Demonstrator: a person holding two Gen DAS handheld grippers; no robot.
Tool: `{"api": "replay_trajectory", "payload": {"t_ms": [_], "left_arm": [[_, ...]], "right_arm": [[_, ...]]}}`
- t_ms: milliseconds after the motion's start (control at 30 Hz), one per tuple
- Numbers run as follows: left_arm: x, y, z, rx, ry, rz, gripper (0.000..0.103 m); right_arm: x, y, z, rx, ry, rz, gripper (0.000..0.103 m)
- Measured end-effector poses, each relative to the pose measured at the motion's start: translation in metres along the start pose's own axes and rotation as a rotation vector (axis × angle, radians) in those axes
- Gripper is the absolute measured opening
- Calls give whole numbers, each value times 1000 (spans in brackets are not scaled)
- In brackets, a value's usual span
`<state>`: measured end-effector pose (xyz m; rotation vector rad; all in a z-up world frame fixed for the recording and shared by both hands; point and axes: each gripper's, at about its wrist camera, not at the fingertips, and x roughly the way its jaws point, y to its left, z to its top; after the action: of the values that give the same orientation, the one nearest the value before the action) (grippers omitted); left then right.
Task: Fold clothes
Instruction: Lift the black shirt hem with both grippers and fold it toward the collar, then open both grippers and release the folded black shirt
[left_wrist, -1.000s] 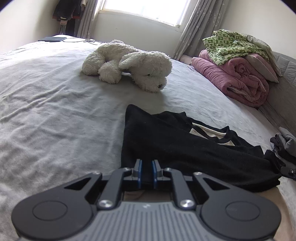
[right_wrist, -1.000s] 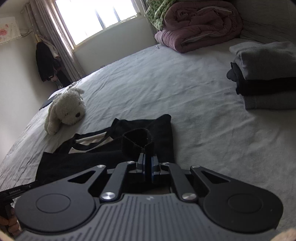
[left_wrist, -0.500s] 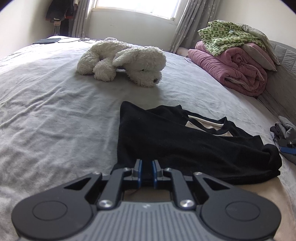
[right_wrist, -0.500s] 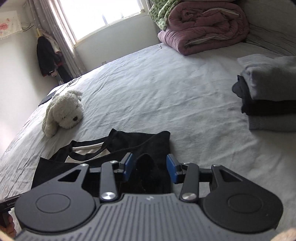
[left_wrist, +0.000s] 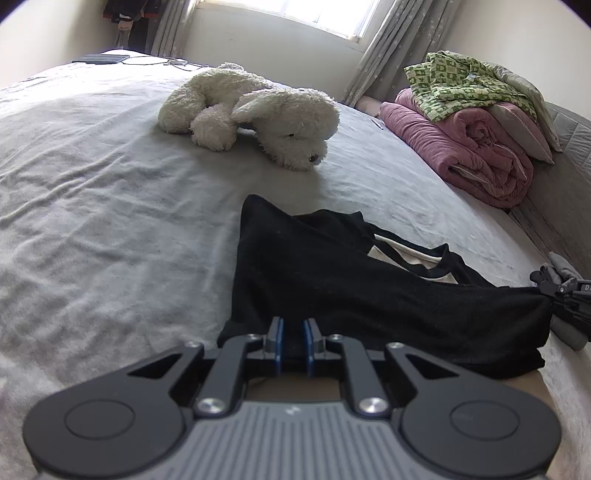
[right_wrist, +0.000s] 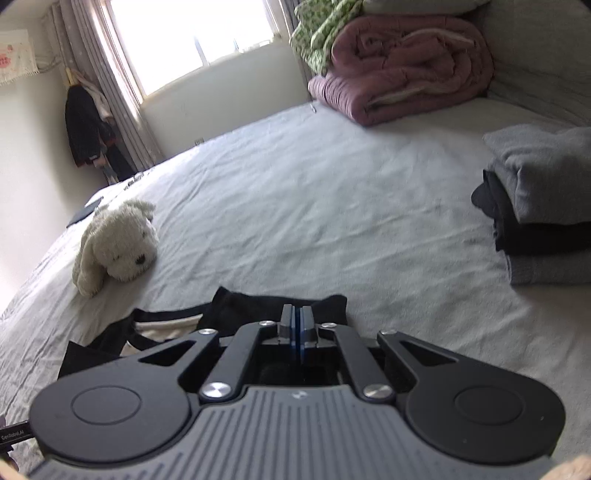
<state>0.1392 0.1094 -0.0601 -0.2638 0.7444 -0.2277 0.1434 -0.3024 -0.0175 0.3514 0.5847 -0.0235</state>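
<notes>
On the grey bed sheet (left_wrist: 110, 206), near the person's side, lies the black garment (left_wrist: 369, 291), partly folded, with a pale lining showing at its neck opening. From the left wrist camera it fills the space from about twelve to three o'clock off the left gripper (left_wrist: 293, 341); the white plush dog (left_wrist: 258, 110) sits beyond it at roughly twelve, and the rolled pink quilt (left_wrist: 472, 151) at two o'clock.

The left gripper's blue pads are nearly together with black cloth pinched between them, at the garment's near hem. The right gripper (right_wrist: 297, 334) has just been closing: its pads now meet with no gap that I can see, right over the near edge of the same garment. Whether any cloth is actually caught there I cannot tell (the pads look flush, and the fabric below them is in shadow). In the left view it shows at three o'clock, at the cloth's far right corner.

My reading is that both near corners are being taken for the next fold, away from the person toward the neck end. The next move calls for a level, matched lift of both hands so that the hem stays straight, provided the right side truly has the cloth. A stack of folded clothes (right_wrist: 543, 214) waits at two o'clock in the right view, likely where this piece ends up.
</notes>
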Motion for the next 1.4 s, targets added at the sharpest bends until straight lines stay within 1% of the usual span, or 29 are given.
{"api": "replay_trajectory", "payload": {"t_ms": [33, 67, 133, 167, 200, 267, 300, 333, 433, 533, 667, 767, 800, 833, 867, 933, 1067, 1100, 1200, 1300, 1333, 1400], "left_arm": [[0, -1, 0, 4, 1, 1, 12], [0, -1, 0, 9, 1, 2, 12], [0, -2, -1, 15, 2, 4, 12], [0, -3, 0, 17, 2, 5, 12], [0, -2, 0, 17, 3, 5, 12], [0, -2, 0, 14, 3, 3, 12], [0, -1, 0, 13, 3, 2, 12], [0, -1, 0, 13, 4, 2, 12], [0, -1, 0, 14, 4, 3, 12], [0, -2, 0, 12, 4, 4, 12], [0, -2, 0, 12, 6, 4, 12], [0, -2, 0, 11, 6, 3, 12], [0, -2, 0, 10, 6, 3, 12], [0, -2, 0, 9, 6, 3, 12], [0, -2, 0, 9, 6, 3, 12], [0, -2, 0, 10, 7, 3, 12], [0, -1, 1, 6, 9, -1, 12], [0, -1, 1, 5, 10, -2, 12], [0, -1, 1, 8, 12, -1, 12], [0, -2, 1, 11, 14, 0, 12], [-1, -2, 1, 12, 15, -1, 12], [-3, -3, 3, 21, 9, 0, 12]], "right_arm": [[2, -2, 0, 1, 4, -7, 3], [7, -4, -1, 4, 30, -17, 3], [18, -8, -2, 10, 79, -37, 10], [21, -9, -2, 13, 92, -50, 16], [20, -10, -2, 23, 91, -51, 16], [15, -13, -3, 46, 75, -36, 28], [10, -14, -3, 54, 69, -30, 39], [6, -14, -3, 57, 72, -23, 40], [-6, -14, -5, 72, 102, 2, 40], [-12, -17, -10, 141, 142, 39, 40], [-11, -20, -20, 228, 207, 77, 40], [-5, -17, -27, 229, 233, 57, 40], [-3, -17, -28, 225, 233, 48, 38], [0, -16, -30, 222, 233, 42, 30], [3, -16, -30, 216, 232, 36, 15], [6, -14, -31, 200, 228, 24, 11], [-11, -4, -22, 138, 184, 13, 11], [-14, -1, -21, 111, 184, 1, 11], [-15, 5, -24, 25, 218, -50, 11], [-5, 2, -37, 5, 275, -76, 14], [-5, 1, -39, 8, 275, -74, 15], [-9, 2, -39, 8, 245, -66, 19]]}}
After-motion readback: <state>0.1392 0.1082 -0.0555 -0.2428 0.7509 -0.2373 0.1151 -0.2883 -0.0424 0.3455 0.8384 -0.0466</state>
